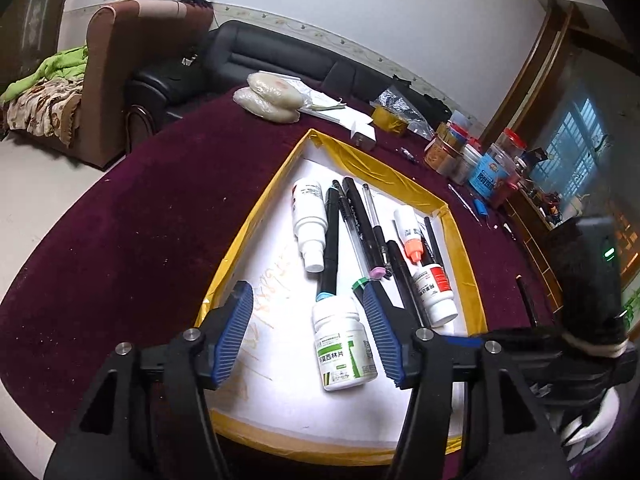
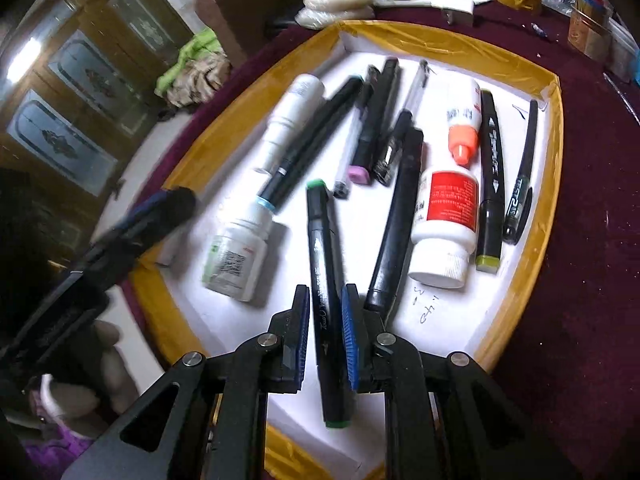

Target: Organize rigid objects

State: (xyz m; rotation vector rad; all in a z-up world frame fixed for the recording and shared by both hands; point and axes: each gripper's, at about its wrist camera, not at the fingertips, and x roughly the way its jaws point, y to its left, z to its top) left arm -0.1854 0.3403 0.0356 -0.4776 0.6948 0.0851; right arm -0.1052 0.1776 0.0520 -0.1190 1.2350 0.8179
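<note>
At lower centre of the right wrist view, the right gripper clenches the green-capped marker over the tray, while the left gripper stands released around the white pill bottle, apparently to sort them.

Maroon table carries a yellow-edged tray (jars beside)

Left gripper: jaws apart, pads pressing on nothing, angled downward. Right gripper: jaws closed tight, pitched steeply down. A hand grips the left gripper's handle.
</note>
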